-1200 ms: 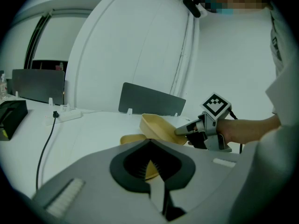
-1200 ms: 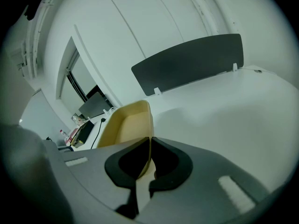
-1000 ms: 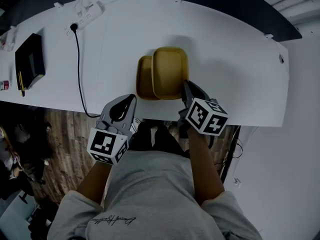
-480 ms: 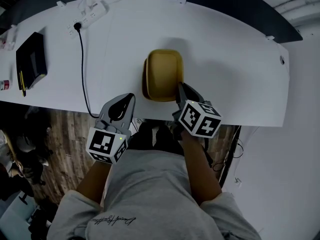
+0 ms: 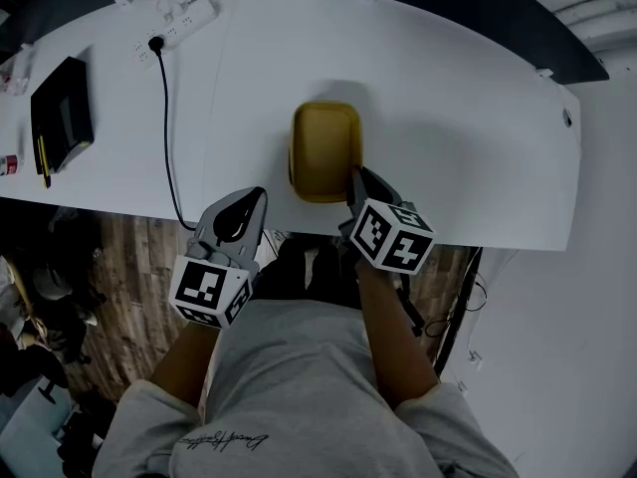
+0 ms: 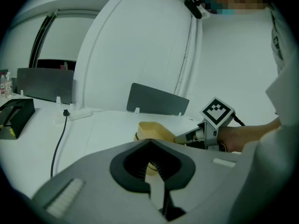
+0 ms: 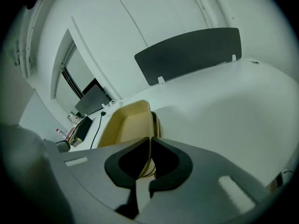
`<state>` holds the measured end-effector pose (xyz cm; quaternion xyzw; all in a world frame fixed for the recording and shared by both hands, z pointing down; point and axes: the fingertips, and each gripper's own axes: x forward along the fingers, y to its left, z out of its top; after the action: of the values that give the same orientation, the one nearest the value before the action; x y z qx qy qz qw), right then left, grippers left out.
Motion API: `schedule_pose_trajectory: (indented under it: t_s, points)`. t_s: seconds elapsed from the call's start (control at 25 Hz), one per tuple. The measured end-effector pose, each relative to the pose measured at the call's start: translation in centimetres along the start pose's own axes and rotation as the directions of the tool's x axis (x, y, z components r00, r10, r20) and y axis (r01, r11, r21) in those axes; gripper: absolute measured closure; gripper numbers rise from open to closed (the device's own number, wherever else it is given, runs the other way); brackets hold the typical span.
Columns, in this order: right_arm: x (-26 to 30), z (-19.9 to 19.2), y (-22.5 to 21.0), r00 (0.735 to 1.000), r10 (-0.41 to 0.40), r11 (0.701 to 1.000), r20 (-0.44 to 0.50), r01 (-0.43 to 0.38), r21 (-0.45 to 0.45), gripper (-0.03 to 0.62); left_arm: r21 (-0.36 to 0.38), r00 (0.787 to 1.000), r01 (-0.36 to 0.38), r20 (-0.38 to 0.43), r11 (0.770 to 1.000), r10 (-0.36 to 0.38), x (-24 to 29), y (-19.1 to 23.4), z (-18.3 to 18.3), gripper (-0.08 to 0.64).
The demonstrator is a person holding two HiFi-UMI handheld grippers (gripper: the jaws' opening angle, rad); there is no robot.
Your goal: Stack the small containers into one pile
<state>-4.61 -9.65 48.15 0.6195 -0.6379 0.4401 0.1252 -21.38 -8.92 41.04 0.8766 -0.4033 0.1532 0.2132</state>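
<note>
- Head view: a white curved table [image 5: 478,137] with a wooden floor [image 5: 119,267] below its front edge. A pile of yellow containers [image 5: 324,147] stands on the table near that edge, one nested in the other.
- The right gripper [image 5: 355,175] meets the pile's near right corner. The left gripper [image 5: 261,193] hangs off the table edge, left of the pile and apart from it.
- Well left of the pile lie a power strip [image 5: 179,18], its black cable [image 5: 165,118] and a black box [image 5: 62,113].
- Left gripper view: the jaw tips are pressed together with nothing between them. Past them stands the pile, and a dark panel [image 6: 158,100] rises behind it.
- Right gripper view: the jaws pinch the near rim of the top container [image 7: 126,122] — it is tilted. The rim of a second container [image 7: 157,122] shows just beside it.
</note>
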Motion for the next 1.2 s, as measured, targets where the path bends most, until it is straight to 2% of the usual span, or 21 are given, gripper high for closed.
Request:
schedule_pose_trajectory:
  t_s: [0.4, 0.76, 0.96, 1.2]
  points:
    - [1.1, -0.9, -0.3, 1.0, -0.022, 1.0, -0.007, 0.022, 0.004, 0.565, -0.011, 1.0, -0.011, -0.019, 1.0, 0.011, -0.1, 0.6, -1.1, 0.558]
    - [1.4, -1.3, -0.2, 0.999, -0.051, 0.998, -0.003, 0.051, -0.029, 0.556, -0.016, 0.999, -0.009, -0.034, 1.0, 0.008, -0.3, 0.8, -1.8, 0.558]
    - [1.4, -1.1, -0.2, 0.999, -0.052, 0.997, 0.014, 0.053, -0.051, 0.41, -0.017, 0.999, -0.008, -0.035, 1.0, 0.007, -0.3, 0.7, -2.0, 0.558]
    - [1.5, -1.4, -0.2, 0.999, -0.041, 0.998, 0.008, 0.042, -0.05, 0.367, -0.021, 0.999, -0.004, -0.042, 1.0, 0.003, -0.2, 0.4, -2.3, 0.558]
